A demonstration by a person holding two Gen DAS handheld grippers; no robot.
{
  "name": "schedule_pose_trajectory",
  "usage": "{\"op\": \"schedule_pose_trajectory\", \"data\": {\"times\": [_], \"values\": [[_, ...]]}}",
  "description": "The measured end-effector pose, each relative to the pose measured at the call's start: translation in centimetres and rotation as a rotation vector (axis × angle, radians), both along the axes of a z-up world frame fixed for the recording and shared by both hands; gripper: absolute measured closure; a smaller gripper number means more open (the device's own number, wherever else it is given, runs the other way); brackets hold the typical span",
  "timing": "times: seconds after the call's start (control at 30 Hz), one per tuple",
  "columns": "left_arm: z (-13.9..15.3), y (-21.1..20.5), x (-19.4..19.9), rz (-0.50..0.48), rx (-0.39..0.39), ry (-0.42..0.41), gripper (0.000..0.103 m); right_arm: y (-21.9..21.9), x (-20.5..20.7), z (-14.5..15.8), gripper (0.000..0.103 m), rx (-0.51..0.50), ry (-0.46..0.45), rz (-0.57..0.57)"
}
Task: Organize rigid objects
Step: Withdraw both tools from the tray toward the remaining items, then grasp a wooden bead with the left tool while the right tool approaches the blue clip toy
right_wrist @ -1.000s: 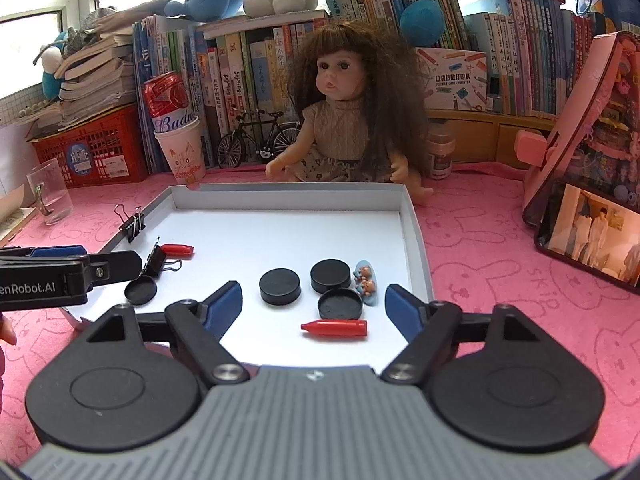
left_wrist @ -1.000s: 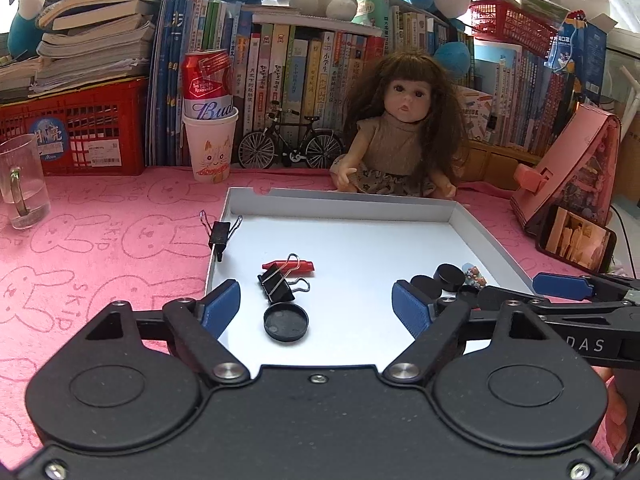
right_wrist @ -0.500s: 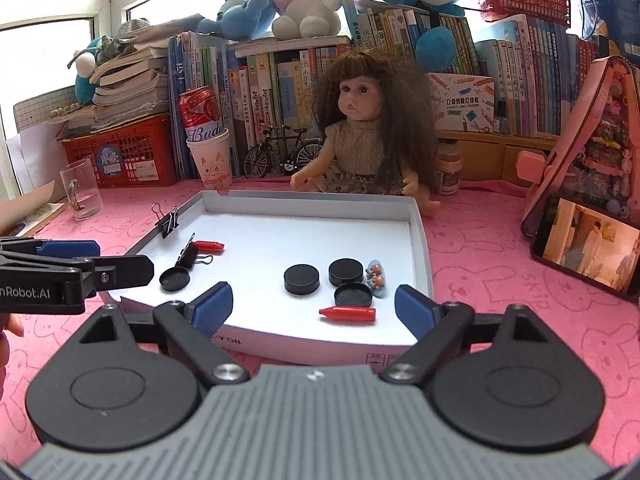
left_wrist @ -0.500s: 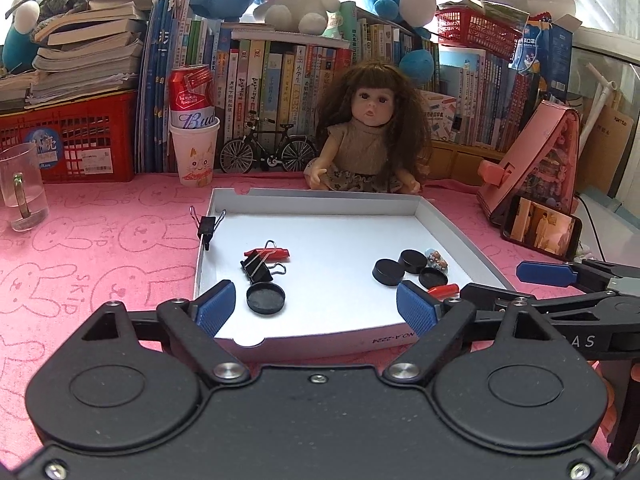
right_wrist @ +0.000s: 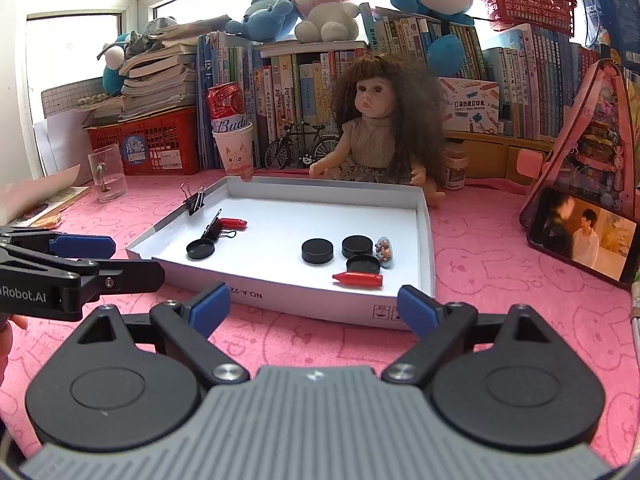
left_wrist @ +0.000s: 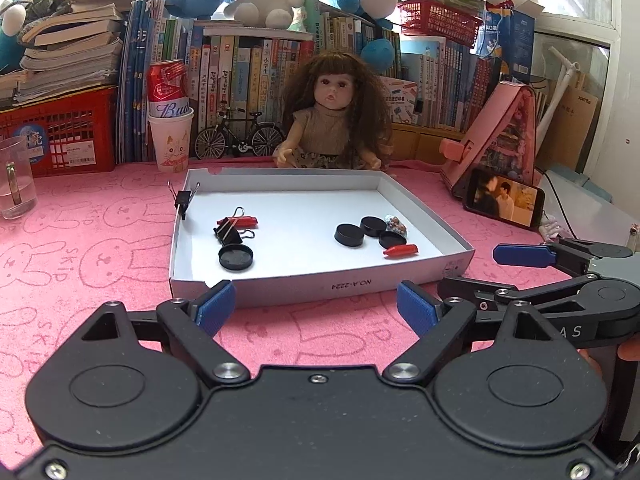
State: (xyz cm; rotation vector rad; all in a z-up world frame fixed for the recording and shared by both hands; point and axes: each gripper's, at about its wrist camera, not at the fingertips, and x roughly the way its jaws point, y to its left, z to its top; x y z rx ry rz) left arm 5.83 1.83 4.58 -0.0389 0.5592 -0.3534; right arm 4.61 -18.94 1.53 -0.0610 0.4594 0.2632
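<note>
Shallow white cardboard tray (left_wrist: 320,286) sits on the pink rabbit-print cloth over the worktop (left_wrist: 80,248), in front of a seated brown-haired doll (left_wrist: 336,120).

Inside the tray, left cluster: black binder clip (left_wrist: 228,232), red bullet-shaped cap (left_wrist: 244,222), open black round lid (left_wrist: 236,258). Right cluster: two black round discs (left_wrist: 350,235), a third black lid (left_wrist: 391,239), a second red cap (left_wrist: 401,250), and a small patterned capsule-like piece (left_wrist: 395,223). Another black binder clip (left_wrist: 184,202) is clamped on the tray's left wall.

Judgement: sorting looks near done, or done; no small items loose on the cloth.

Left gripper (left_wrist: 316,308) and right gripper (right_wrist: 314,306) both sit short of the tray's near wall, jaws spread wide and empty; right jaws have just been opening.

Hard to make out: what the patterned piece is; whether the discs are lids or solid.
</note>
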Motion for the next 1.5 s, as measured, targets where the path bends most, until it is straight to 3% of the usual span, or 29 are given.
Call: {"op": "schedule_pose_trajectory", "data": {"times": [0.37, 0.6, 0.9, 1.2, 1.27, 1.4, 1.5], "values": [[-2.2, 0.1, -3.0, -0.043, 0.06, 0.036, 0.018, 0.0, -2.7, -1.8, 0.008, -0.109, 0.011, 0.021], [-3.6, -0.2, -4.5, -0.088, 0.049, 0.102, 0.034, 0.4, -4.3, -2.7, 0.011, -0.158, 0.047, 0.107], [-4.4, -2.2, -5.0, -0.094, 0.076, 0.076, 0.052, 1.4, -4.6, -3.7, 0.02, -0.216, 0.062, 0.12], [-4.6, -3.1, -4.4, -0.089, 0.05, 0.077, 0.053, 0.4, -3.9, -4.0, 0.023, -0.218, 0.08, 0.054], [-4.6, -3.1, -4.2, -0.082, 0.04, 0.078, 0.059, 0.3, -3.6, -4.0, 0.023, -0.218, 0.081, 0.033], [-4.5, -3.0, -4.1, -0.108, 0.002, 0.093, 0.085, -0.2, -3.0, -4.0, 0.023, -0.209, 0.087, -0.033], [-4.4, -3.1, -4.3, -0.094, 0.003, 0.09, 0.087, -0.7, -2.3, -3.9, 0.023, -0.195, 0.097, -0.099]]}}
